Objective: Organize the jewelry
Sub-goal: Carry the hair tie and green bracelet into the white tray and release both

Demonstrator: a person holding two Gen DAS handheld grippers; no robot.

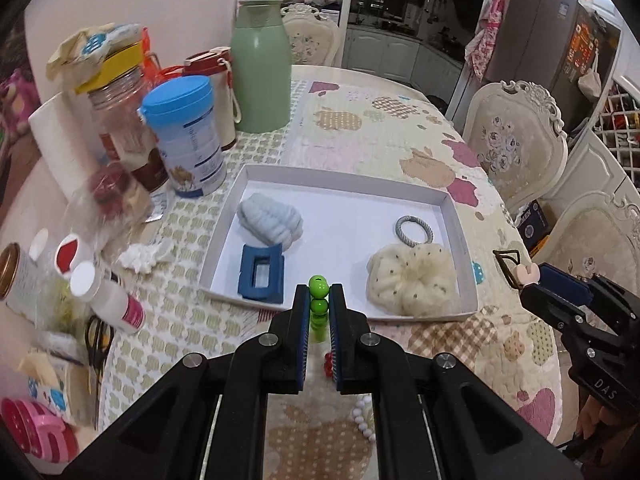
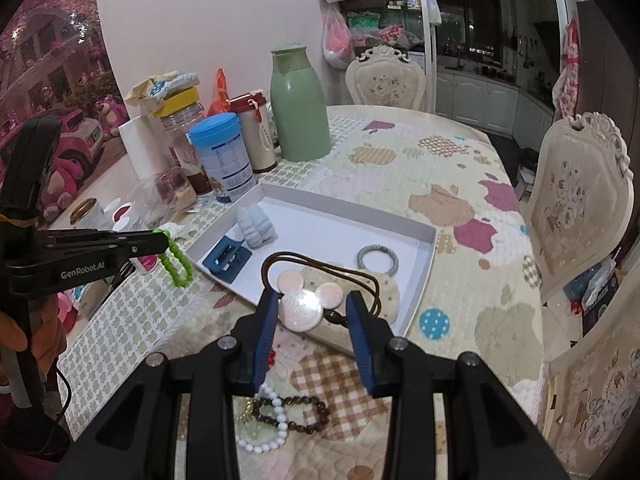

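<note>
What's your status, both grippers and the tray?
Left gripper shut on green bead bracelet. Right gripper shut on mouse-head hair tie. Both short of white tray; nothing blocking.

Soft indoor light, fisheye-warped edges

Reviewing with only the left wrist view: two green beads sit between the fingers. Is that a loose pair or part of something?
Observer: Part of a green bead bracelet; its loop hangs from the left gripper.
Reviewer: What does the right gripper hold?
Observer: The right gripper is shut on a pearly mouse-head pendant with a brown cord.
Reviewer: Any jewelry lying outside the tray?
Observer: A brown bead bracelet lies beside a white bead bracelet, outside the white tray.
</note>
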